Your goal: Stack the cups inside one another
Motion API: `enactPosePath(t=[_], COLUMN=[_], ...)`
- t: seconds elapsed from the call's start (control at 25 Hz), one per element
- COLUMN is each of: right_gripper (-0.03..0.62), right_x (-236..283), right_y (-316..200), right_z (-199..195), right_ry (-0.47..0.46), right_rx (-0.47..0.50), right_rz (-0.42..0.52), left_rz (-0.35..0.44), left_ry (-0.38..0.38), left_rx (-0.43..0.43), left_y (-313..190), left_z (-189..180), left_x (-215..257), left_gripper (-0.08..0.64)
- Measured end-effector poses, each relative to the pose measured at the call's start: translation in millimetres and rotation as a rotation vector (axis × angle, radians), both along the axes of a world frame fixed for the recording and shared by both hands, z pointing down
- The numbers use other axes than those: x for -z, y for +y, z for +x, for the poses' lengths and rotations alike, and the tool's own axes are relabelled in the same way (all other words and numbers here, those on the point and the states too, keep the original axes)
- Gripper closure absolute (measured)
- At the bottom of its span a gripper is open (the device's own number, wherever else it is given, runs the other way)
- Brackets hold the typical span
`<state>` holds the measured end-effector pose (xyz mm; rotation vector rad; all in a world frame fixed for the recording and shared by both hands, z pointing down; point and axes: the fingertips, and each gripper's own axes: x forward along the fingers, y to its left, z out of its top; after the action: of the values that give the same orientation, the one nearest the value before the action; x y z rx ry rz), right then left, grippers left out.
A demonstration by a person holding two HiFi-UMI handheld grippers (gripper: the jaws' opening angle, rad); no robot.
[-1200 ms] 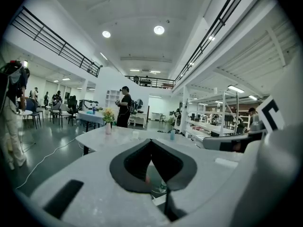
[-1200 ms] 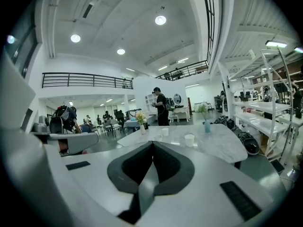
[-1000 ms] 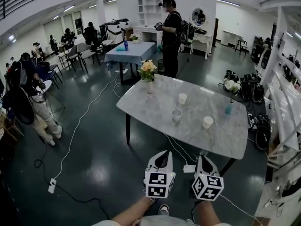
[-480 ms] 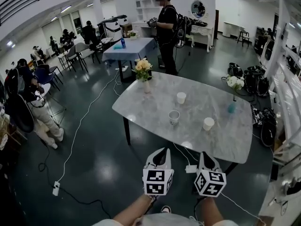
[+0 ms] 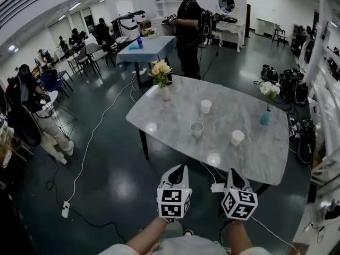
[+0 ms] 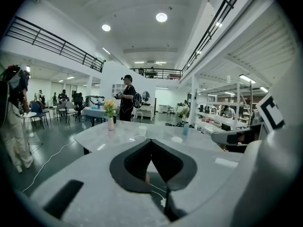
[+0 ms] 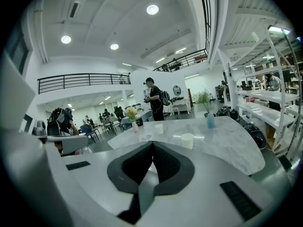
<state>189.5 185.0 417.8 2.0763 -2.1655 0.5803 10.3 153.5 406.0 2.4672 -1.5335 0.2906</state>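
Three white paper cups stand apart on the marble table (image 5: 255, 158): a far cup (image 5: 205, 106), a middle cup (image 5: 197, 129) and a right cup (image 5: 237, 137). Both grippers hover over the floor short of the table's near edge, touching nothing. My left gripper (image 5: 179, 167) is shut and empty, its tips meeting in the left gripper view (image 6: 151, 141). My right gripper (image 5: 232, 171) is also shut and empty (image 7: 152, 143). In the right gripper view the right cup (image 7: 187, 140) is nearest, and the far cup (image 7: 159, 128) stands behind it.
A vase of flowers (image 5: 161, 77) stands at the table's far left corner, a blue vase (image 5: 265, 118) at its right edge. A person in black (image 5: 187, 20) stands behind the table. Cables and a white power strip (image 5: 217, 187) lie on the floor; bags and shelves line the right.
The table and cups have drawn closer and sit lower in the head view. Both grippers have advanced toward the table's near edge, still shut.
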Motion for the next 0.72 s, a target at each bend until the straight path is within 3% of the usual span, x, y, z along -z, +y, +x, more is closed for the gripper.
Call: enactPosePath(t=[0.28, 0.72], right_gripper=[0.584, 0.584], right_x=[-0.1, 16.3], right_y=[-24.0, -114.2], right_z=[7.8, 13.4], right_ry=[0.019, 0.01], right_rx=[-0.035, -0.093], right_rz=[0.002, 0.052], left_rz=[0.0, 0.033], left_ry=[0.037, 0.053], left_rx=[0.025, -0.037], left_y=[-31.4, -129.9], left_z=[-14.6, -3.8], left_x=[-5.8, 5.8], left_gripper=[0.565, 0.565])
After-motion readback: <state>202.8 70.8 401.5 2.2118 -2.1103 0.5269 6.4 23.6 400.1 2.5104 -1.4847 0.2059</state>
